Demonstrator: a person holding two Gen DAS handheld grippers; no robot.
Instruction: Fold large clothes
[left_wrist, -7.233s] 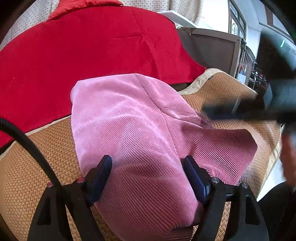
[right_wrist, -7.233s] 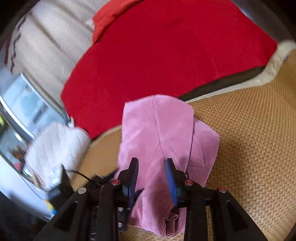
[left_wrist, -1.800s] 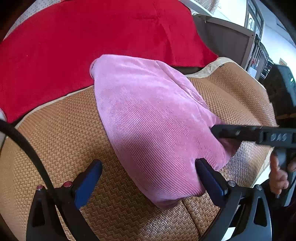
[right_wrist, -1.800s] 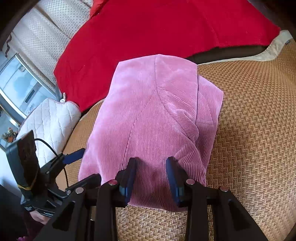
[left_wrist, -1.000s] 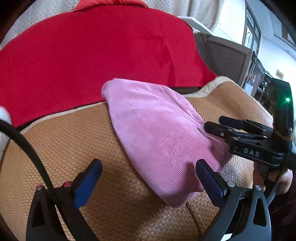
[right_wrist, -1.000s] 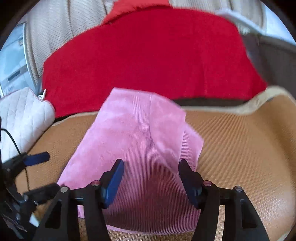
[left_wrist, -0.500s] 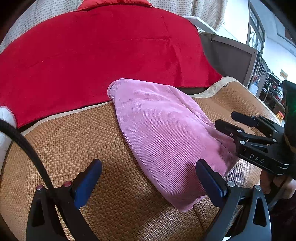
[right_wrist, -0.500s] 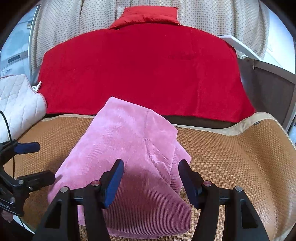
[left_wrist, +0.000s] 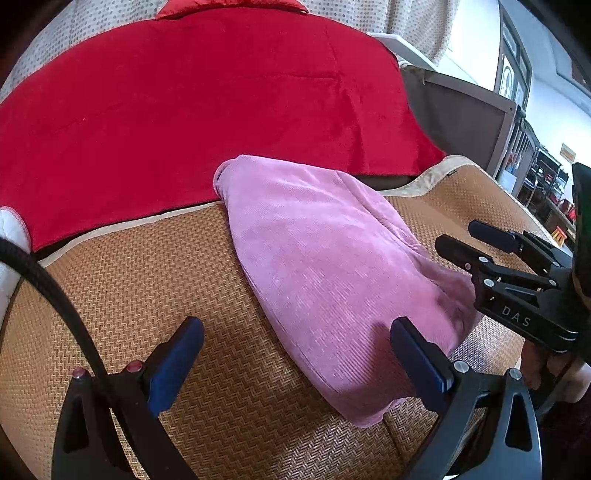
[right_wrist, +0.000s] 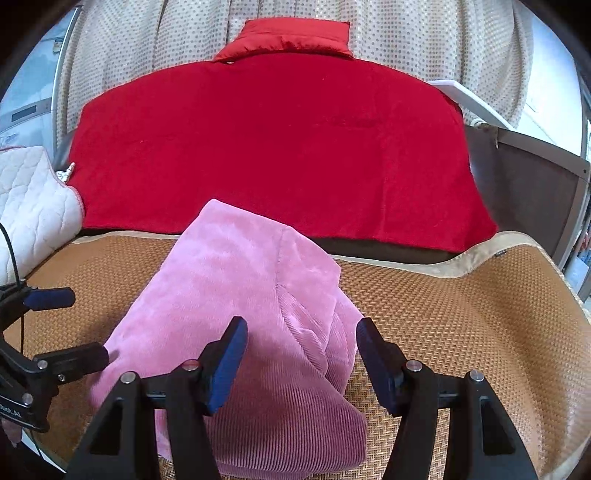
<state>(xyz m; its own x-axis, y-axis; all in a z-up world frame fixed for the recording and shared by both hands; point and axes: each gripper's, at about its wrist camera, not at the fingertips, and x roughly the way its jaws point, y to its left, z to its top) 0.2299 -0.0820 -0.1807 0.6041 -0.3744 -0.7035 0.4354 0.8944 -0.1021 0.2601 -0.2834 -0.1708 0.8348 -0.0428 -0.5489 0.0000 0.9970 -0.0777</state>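
A pink corduroy garment lies folded in a compact bundle on the woven tan mat; it also shows in the right wrist view. My left gripper is open and empty, held at the bundle's near left edge. My right gripper is open and empty, held just above the bundle's near end. The right gripper also shows in the left wrist view, and the left gripper shows at the left of the right wrist view.
A red blanket covers the back behind the mat, with a red cushion above it. A white quilted pillow sits at the left. A dark wooden panel stands at the right.
Both grippers have let go of the pink bundle and pulled back from it. The right gripper has opened wider and lifted. The bundle lies still on the mat.
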